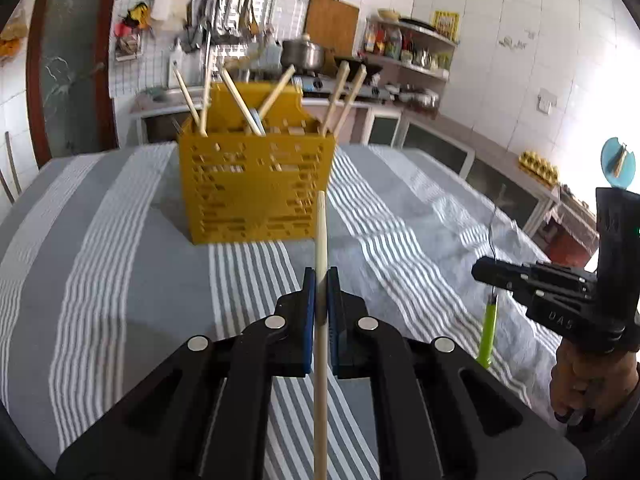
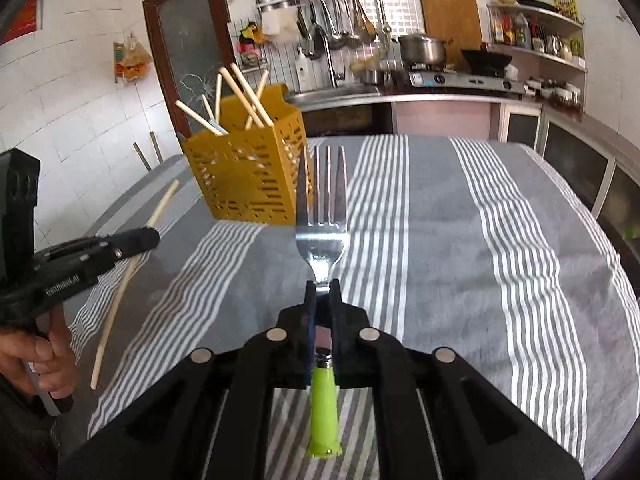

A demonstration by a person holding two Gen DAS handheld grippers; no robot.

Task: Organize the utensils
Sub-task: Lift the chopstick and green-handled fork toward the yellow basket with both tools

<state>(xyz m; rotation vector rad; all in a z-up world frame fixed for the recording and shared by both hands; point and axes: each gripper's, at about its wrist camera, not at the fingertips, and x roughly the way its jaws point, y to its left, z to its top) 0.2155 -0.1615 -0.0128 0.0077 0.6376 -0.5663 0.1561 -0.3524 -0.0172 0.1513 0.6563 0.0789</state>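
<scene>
A yellow slotted utensil holder (image 1: 256, 184) stands on the striped tablecloth with several wooden chopsticks sticking out of it. My left gripper (image 1: 321, 280) is shut on a single wooden chopstick (image 1: 321, 236), held off the cloth and pointing toward the holder. My right gripper (image 2: 323, 286) is shut on the neck of a steel fork (image 2: 322, 216) with a green handle (image 2: 324, 412), tines forward, lifted above the cloth. The holder (image 2: 248, 180) lies ahead and to the left in the right wrist view. Each gripper shows in the other's view: the right one (image 1: 486, 272), the left one (image 2: 148, 238).
The grey and white striped tablecloth (image 1: 120, 264) covers the whole table. Behind it runs a kitchen counter with a sink, a pot (image 2: 422, 48), a stove and shelves. A hand (image 2: 36, 356) holds the left gripper's handle. A door (image 2: 188, 40) stands at the back left.
</scene>
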